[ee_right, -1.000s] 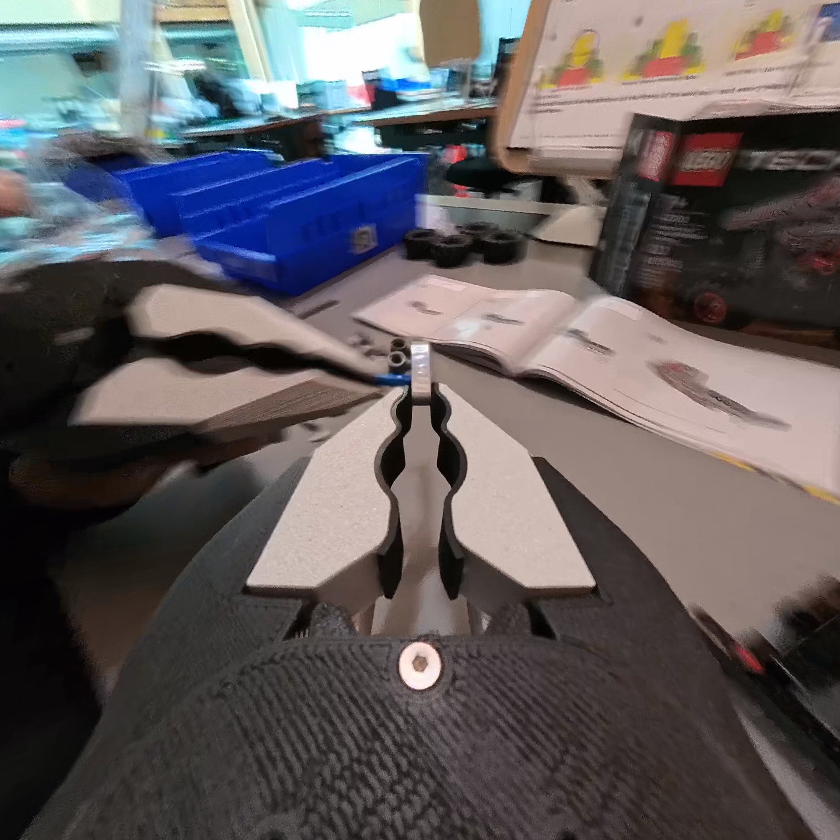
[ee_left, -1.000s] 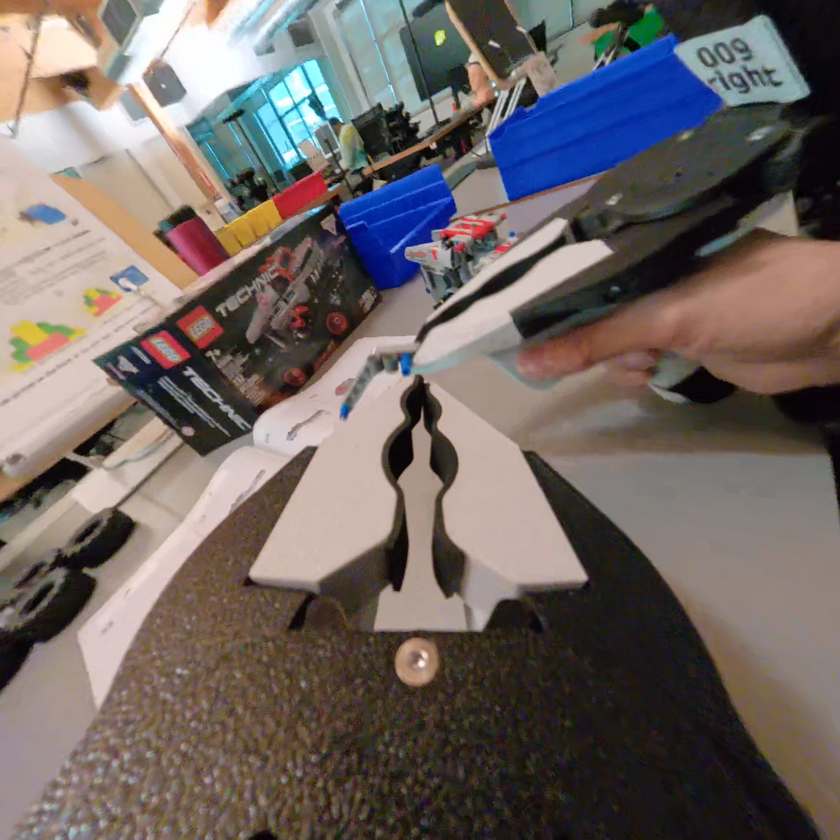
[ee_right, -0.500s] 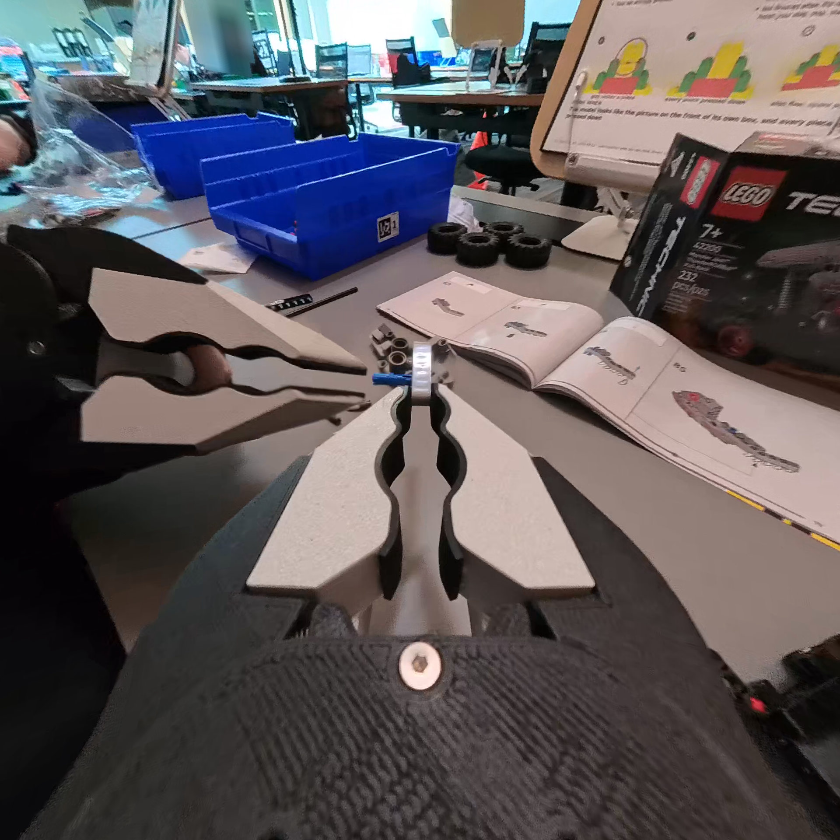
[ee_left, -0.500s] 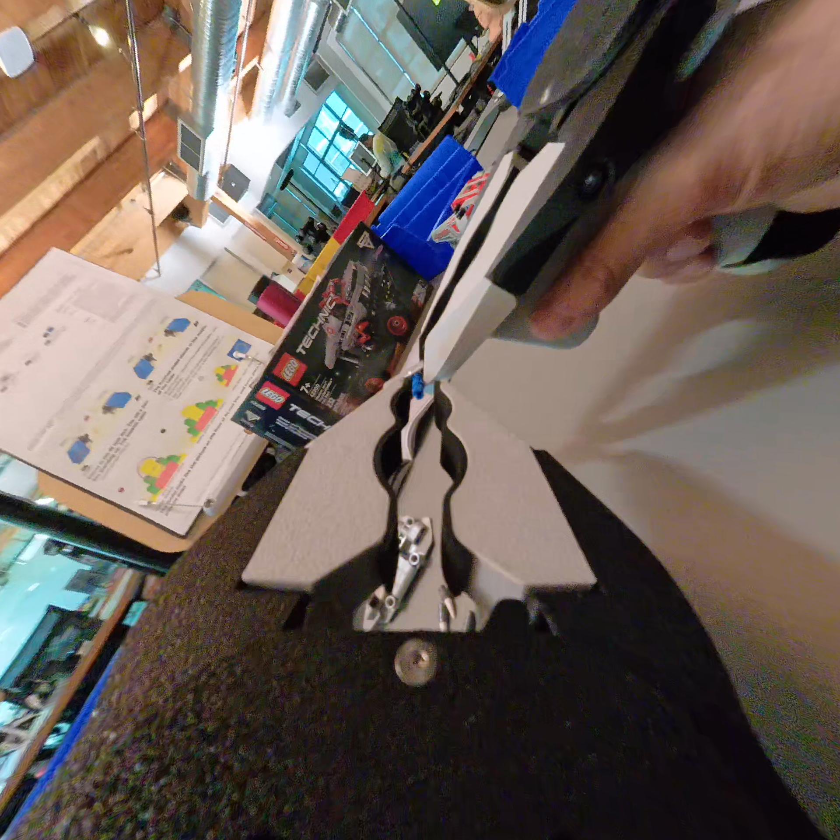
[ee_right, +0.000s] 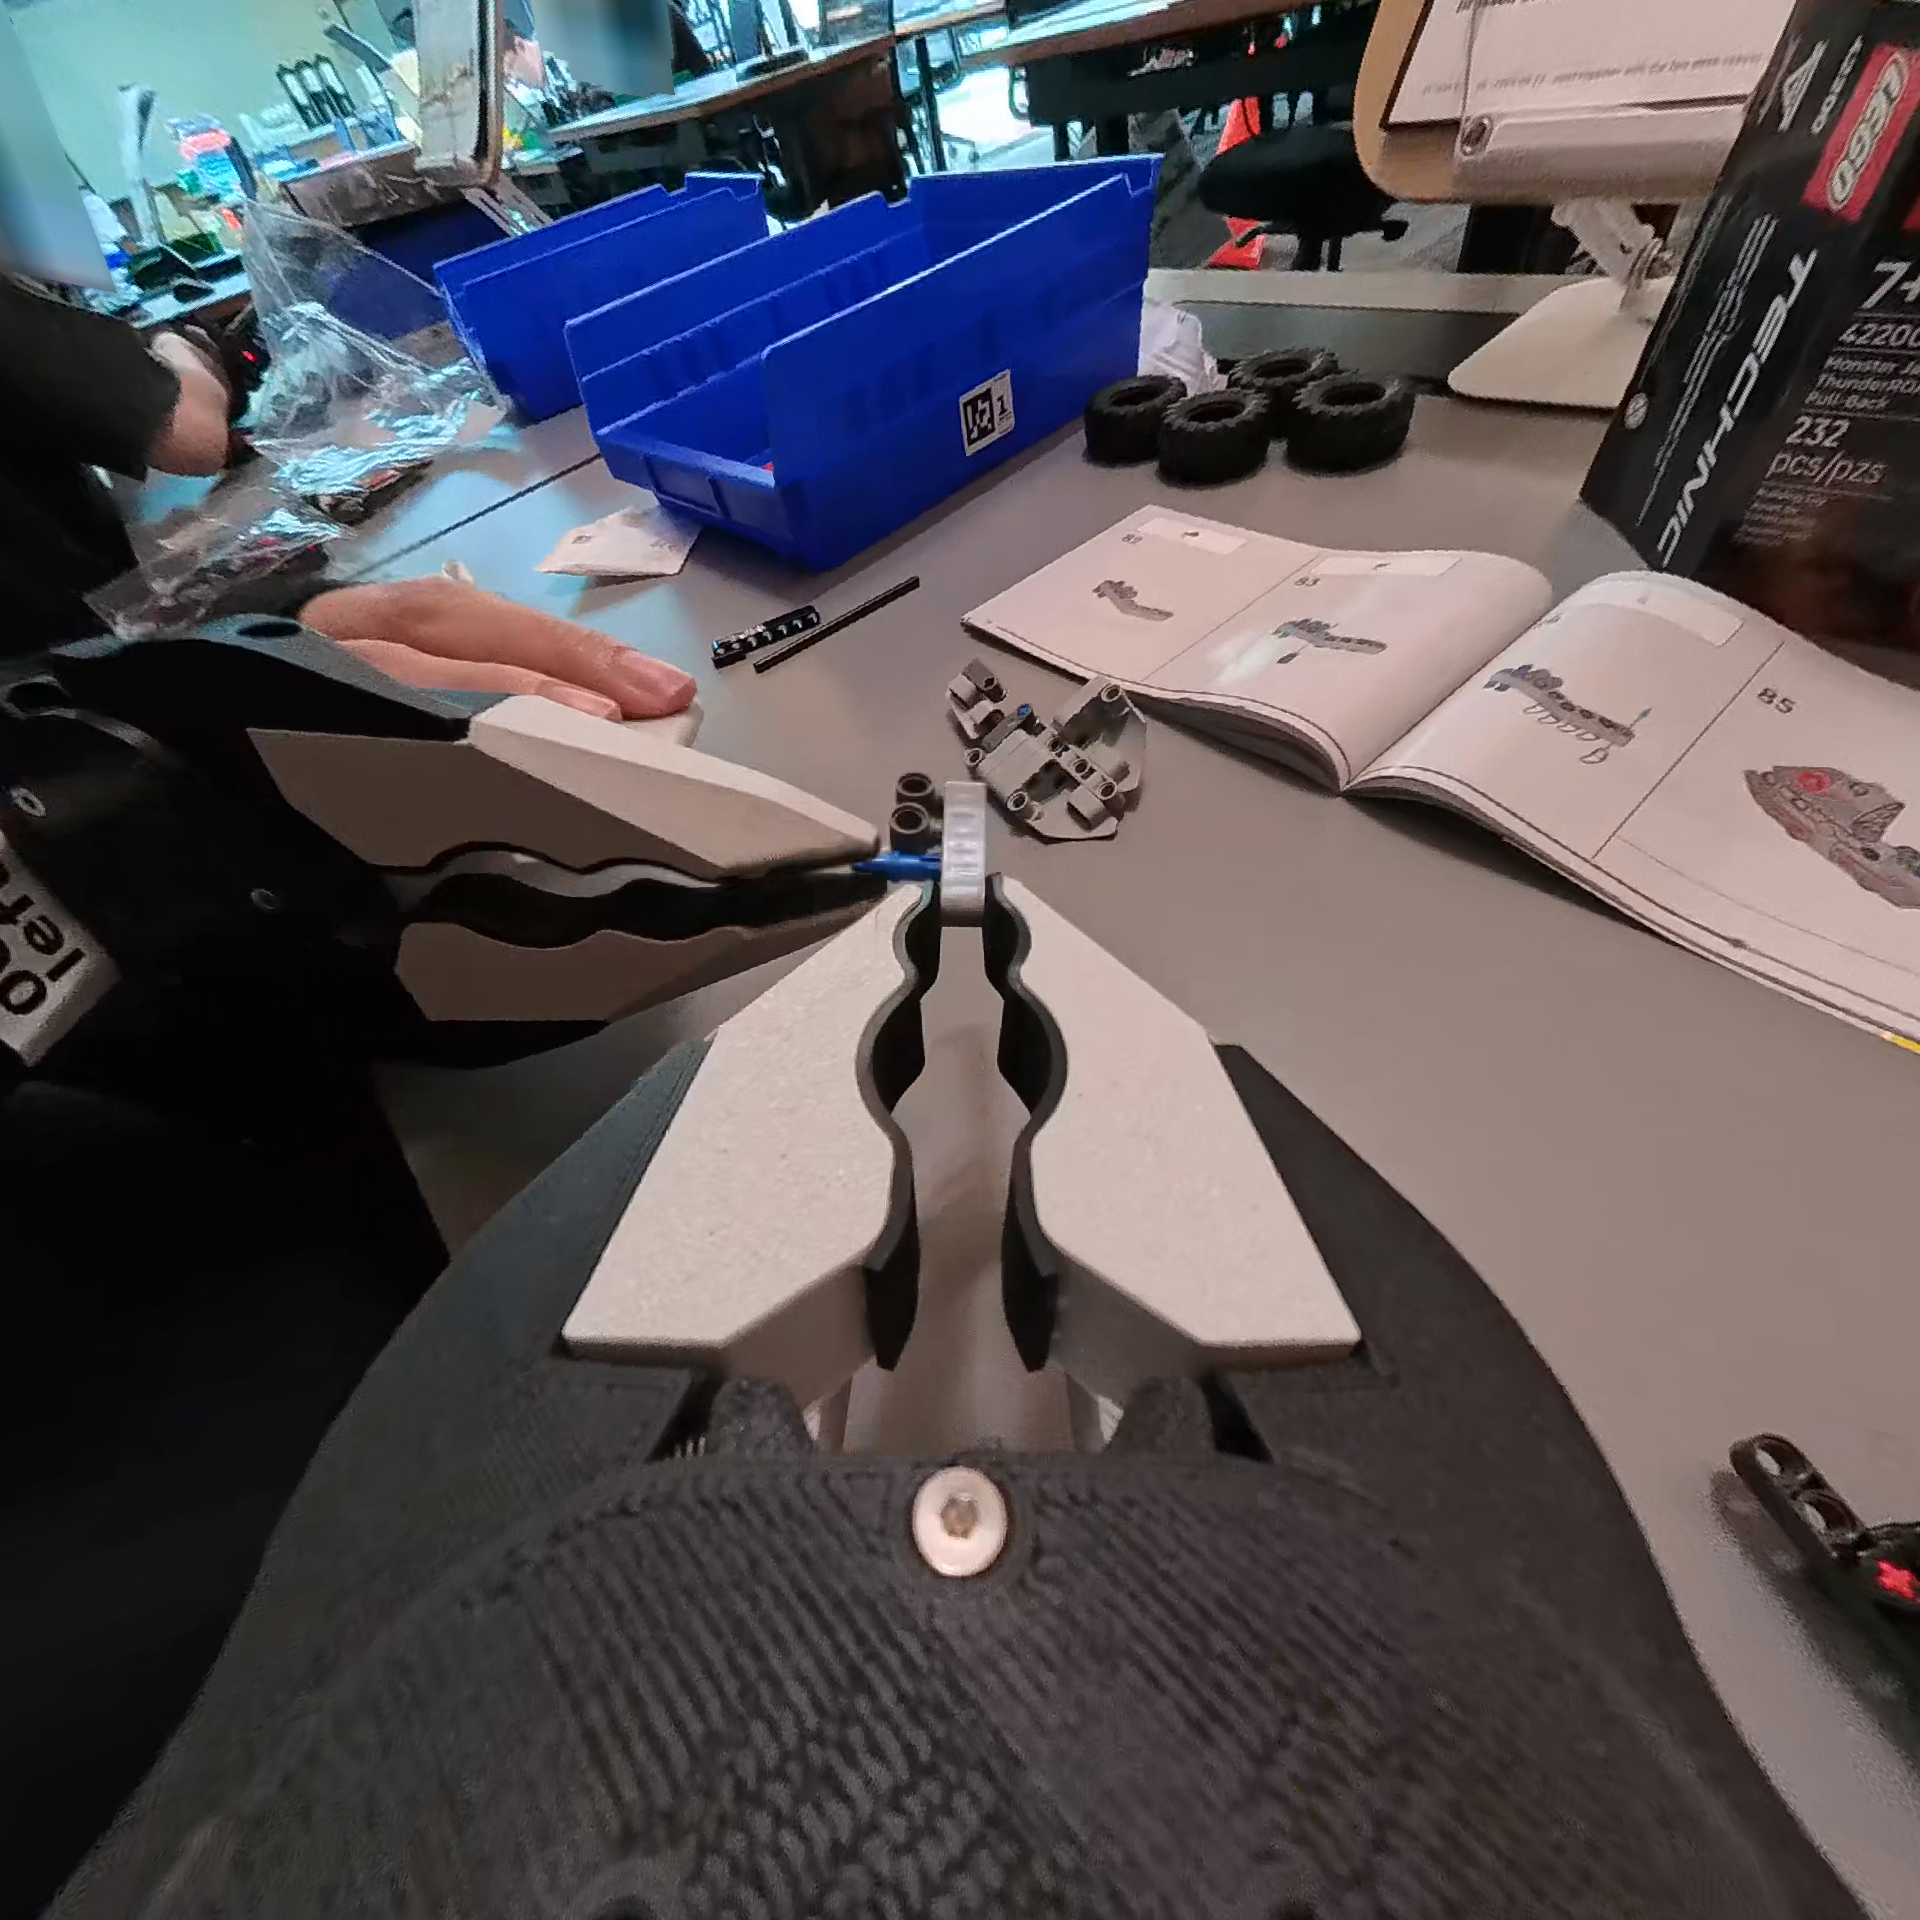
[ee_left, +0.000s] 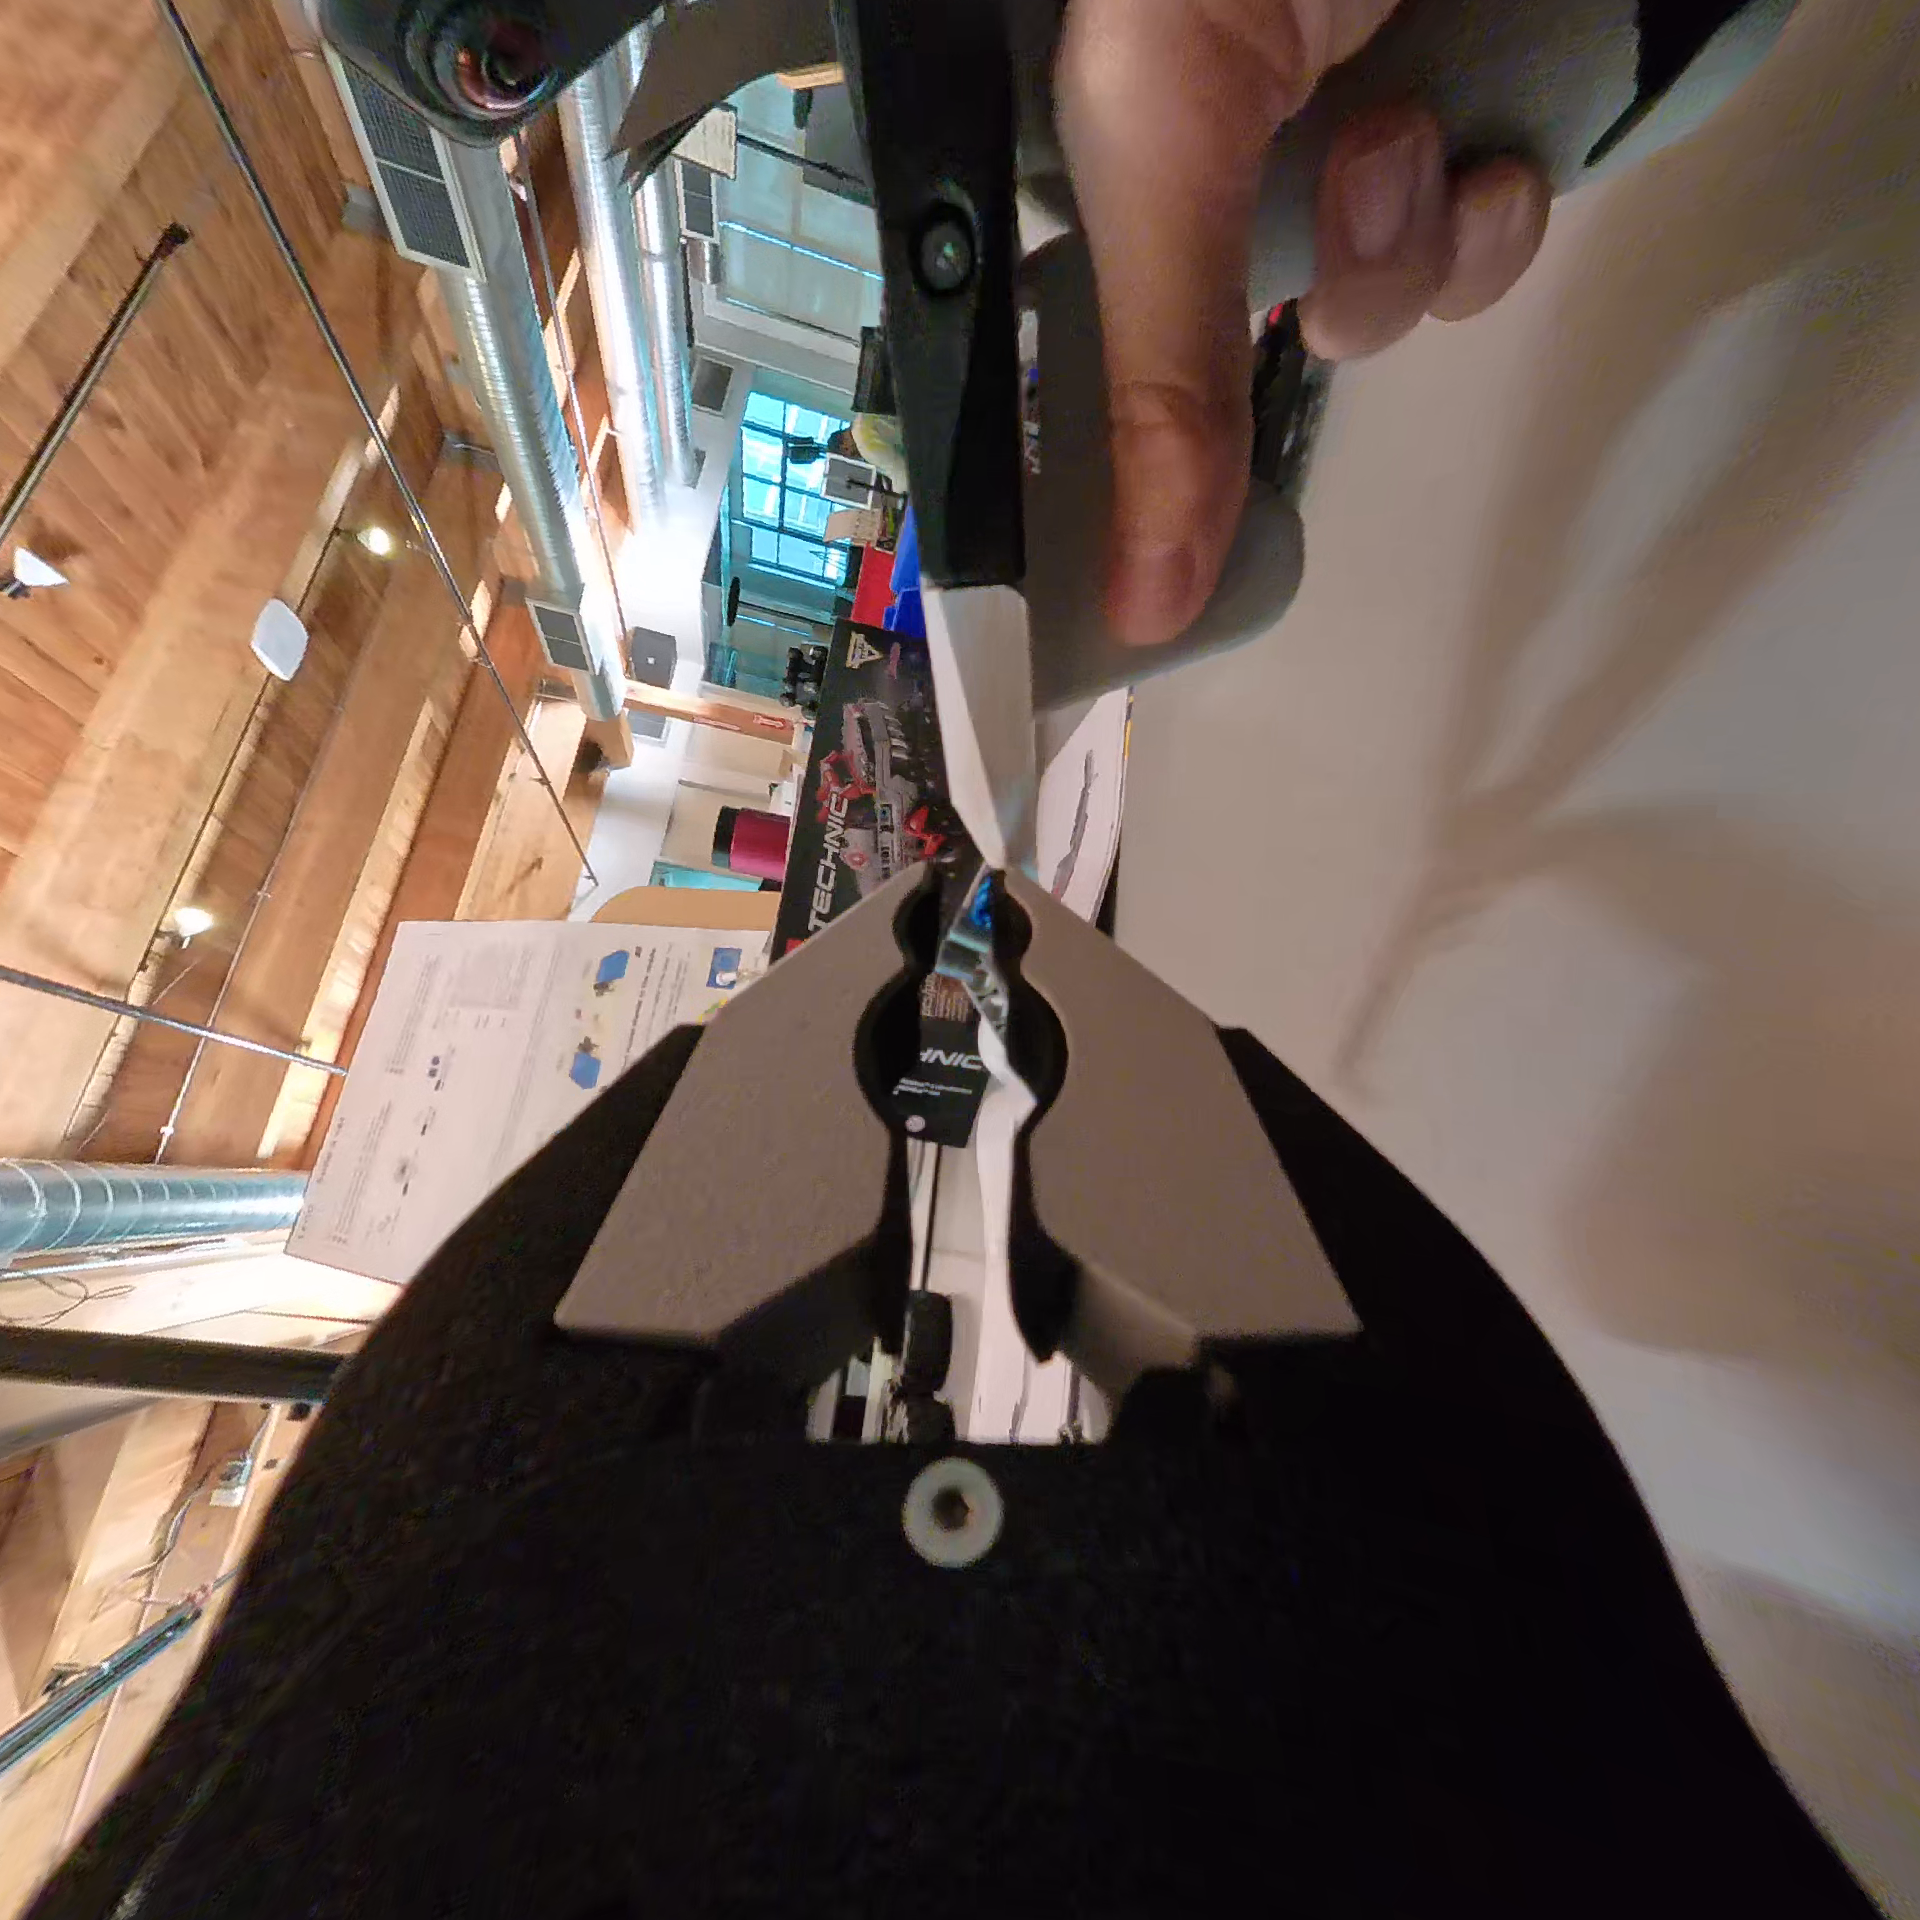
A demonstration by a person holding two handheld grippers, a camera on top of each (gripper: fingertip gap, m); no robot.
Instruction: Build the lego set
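Observation:
In the right wrist view, my right gripper point(ee_right: 961, 899) is shut on a light grey lego beam point(ee_right: 964, 831) and holds it upright above the grey table point(ee_right: 1351, 1039). My left gripper point(ee_right: 868, 868) comes in from the left, shut on a small blue pin point(ee_right: 899, 862) whose end touches the beam's side. The left wrist view is rolled sideways. There my left gripper point(ee_left: 971, 896) meets the right gripper point(ee_left: 995, 854), which reaches down from above. The beam point(ee_left: 966, 951) and a bit of the blue pin point(ee_left: 982, 914) show between my fingers.
On the table lie a grey lego sub-assembly point(ee_right: 1049, 758), two small black connectors point(ee_right: 912, 821), an open instruction booklet point(ee_right: 1455, 665), a black beam and axle point(ee_right: 810, 634), several black tyres point(ee_right: 1247, 416), blue bins point(ee_right: 862, 395) and the set's box point(ee_right: 1787, 312). A black-and-red piece point(ee_right: 1839, 1548) lies near right. My left and right fingertips are right by each other.
The left gripper has rolled further onto its side and closed in on the beam, now gripping the blue pin at it. The right gripper has tilted down, still holding the beam.

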